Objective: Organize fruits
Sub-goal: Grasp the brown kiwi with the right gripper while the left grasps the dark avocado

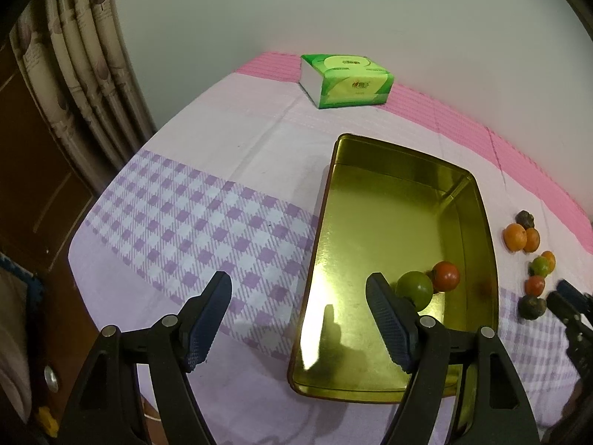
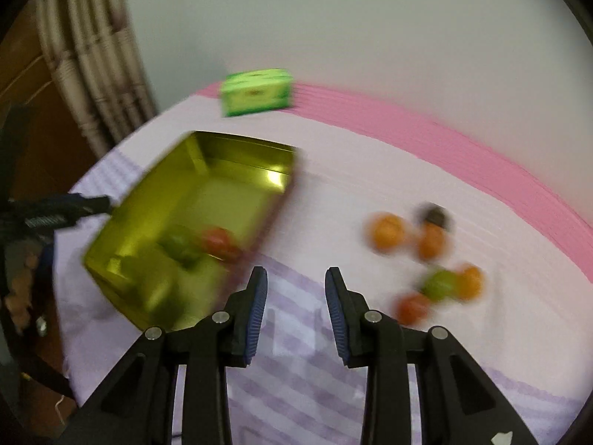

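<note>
Gold tin (image 1: 398, 200) ahead of the spread, empty left gripper (image 1: 298, 317) holds two fruits (image 1: 430, 283). Right gripper (image 2: 295, 309), half-spread and empty, seems between picks; loose fruits (image 2: 439, 283) lie ahead-right, calling for a reach and wider jaws.

The left wrist view is sharp and evenly lit, dimmer toward its dark circular fisheye border, where the curtain (image 1: 92, 70) bows; a bright glare patch sits on the floor of the gold tin (image 1: 381, 230), with soft jaw shadows beside it. The right wrist view is heavily motion-blurred; the tin (image 2: 192, 222), the loose fruits (image 2: 430, 259) and the green tissue pack (image 2: 255, 91) smear, while its own jaws stay crisp.
</note>
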Tool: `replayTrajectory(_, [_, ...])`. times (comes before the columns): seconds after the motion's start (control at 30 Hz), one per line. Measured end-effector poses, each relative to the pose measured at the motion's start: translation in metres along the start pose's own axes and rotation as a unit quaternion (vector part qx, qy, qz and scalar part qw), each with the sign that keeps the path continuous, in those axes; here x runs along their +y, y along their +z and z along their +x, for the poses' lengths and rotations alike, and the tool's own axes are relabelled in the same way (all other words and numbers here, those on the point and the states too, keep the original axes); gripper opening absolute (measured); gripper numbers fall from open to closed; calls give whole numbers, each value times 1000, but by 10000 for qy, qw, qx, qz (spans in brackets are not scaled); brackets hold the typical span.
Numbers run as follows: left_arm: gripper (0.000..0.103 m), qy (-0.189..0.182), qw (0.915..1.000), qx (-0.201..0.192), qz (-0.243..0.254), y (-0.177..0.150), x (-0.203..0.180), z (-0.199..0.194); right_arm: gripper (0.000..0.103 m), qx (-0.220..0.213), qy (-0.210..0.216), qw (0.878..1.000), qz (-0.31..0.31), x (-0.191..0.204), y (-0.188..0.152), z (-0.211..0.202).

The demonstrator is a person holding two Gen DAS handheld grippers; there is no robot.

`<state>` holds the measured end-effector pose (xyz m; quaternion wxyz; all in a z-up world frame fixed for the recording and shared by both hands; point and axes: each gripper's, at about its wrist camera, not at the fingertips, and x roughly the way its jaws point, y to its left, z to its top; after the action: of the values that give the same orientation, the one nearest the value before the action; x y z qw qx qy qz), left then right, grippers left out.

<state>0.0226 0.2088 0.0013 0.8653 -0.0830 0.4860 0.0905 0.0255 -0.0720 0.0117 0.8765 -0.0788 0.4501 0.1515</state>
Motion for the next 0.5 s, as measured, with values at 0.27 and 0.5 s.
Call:
replayTrajectory(0.27, [75,-314,9985,-138,416,-3,-20,-6,31,400,-360,9972,513,-66,-54,15])
replayTrajectory(0.5, [75,-642,9937,-123,910,-16,-59,-22,31,291,-191,9973,640,-71,-60,34])
